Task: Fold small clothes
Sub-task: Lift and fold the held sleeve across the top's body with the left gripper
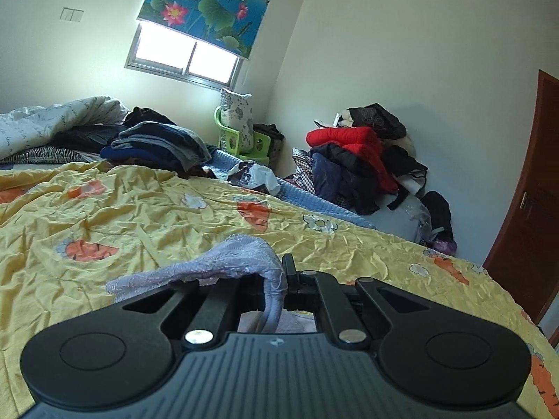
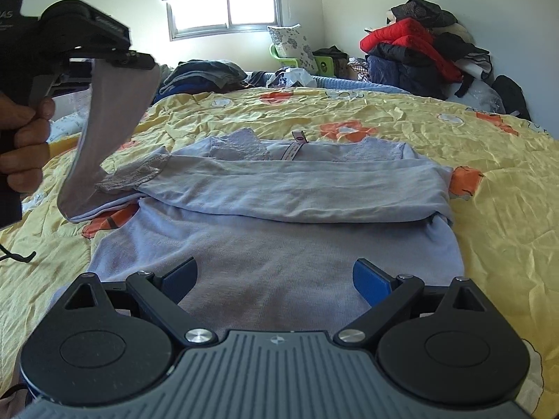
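A small lavender top with lace trim lies flat on the yellow bedspread, its right sleeve folded across the chest. My left gripper is shut on the left sleeve and holds it lifted above the bed at the garment's left side. In the left wrist view the lace sleeve end drapes over the shut left gripper. My right gripper is open and empty, its blue pads just over the lower hem.
Piles of clothes lie at the head of the bed and on a heap by the corner wall. A green chair with a pillow stands under the window. A brown door is at the right.
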